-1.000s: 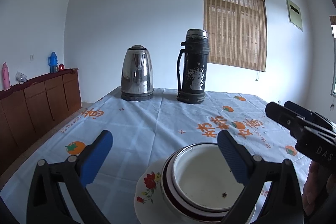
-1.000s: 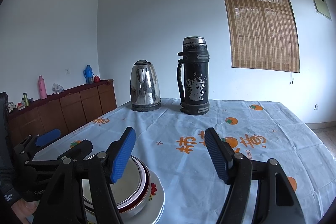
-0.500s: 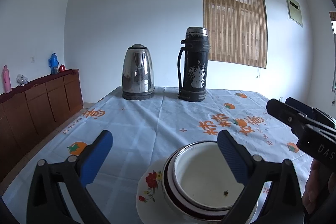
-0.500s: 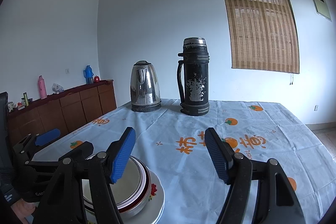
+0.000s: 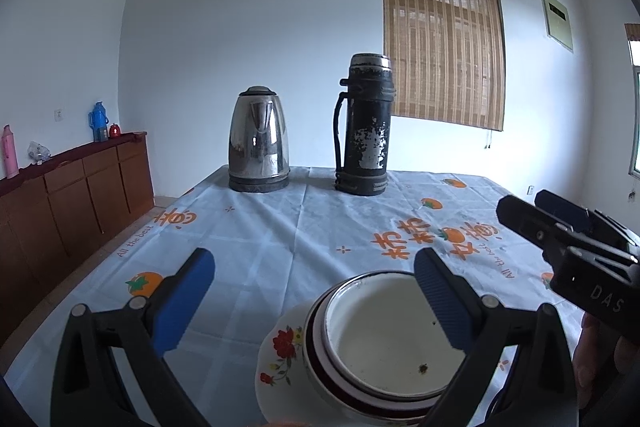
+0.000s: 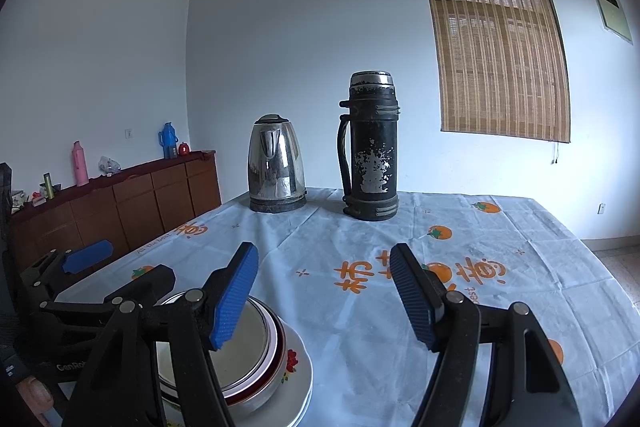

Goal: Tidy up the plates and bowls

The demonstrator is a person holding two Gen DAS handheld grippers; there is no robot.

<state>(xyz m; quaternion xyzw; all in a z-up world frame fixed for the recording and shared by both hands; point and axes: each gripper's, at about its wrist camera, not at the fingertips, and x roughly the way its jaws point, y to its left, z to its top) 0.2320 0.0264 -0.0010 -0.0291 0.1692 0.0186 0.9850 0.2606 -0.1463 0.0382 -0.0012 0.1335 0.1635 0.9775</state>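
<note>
A: Stack first. White enamel bowl with a dark rim (image 5: 384, 339) sits nested in a bowl with a dark red band, both on a white plate with red flower print (image 5: 280, 351). All at the near edge of the table under a pale blue tablecloth with orange fruit print (image 5: 280, 227).

B: Around it?

A: Far end of the cloth: shiny steel electric kettle (image 5: 259, 141) on the left, tall black vacuum flask with worn paint (image 5: 366, 125) just to its right, apart from each other. Well clear of the stack, open cloth between. Brown wooden sideboard (image 5: 72, 187) along the left wall, small bottles on top.

B: Claws?

A: Left gripper (image 5: 314, 301): blue pads wide apart, empty; the right-hand pad overlaps the bowl rim in view, contact not certain. Right gripper (image 6: 322, 297): pads apart too, nothing between them, just beside the stack on its right.
</note>
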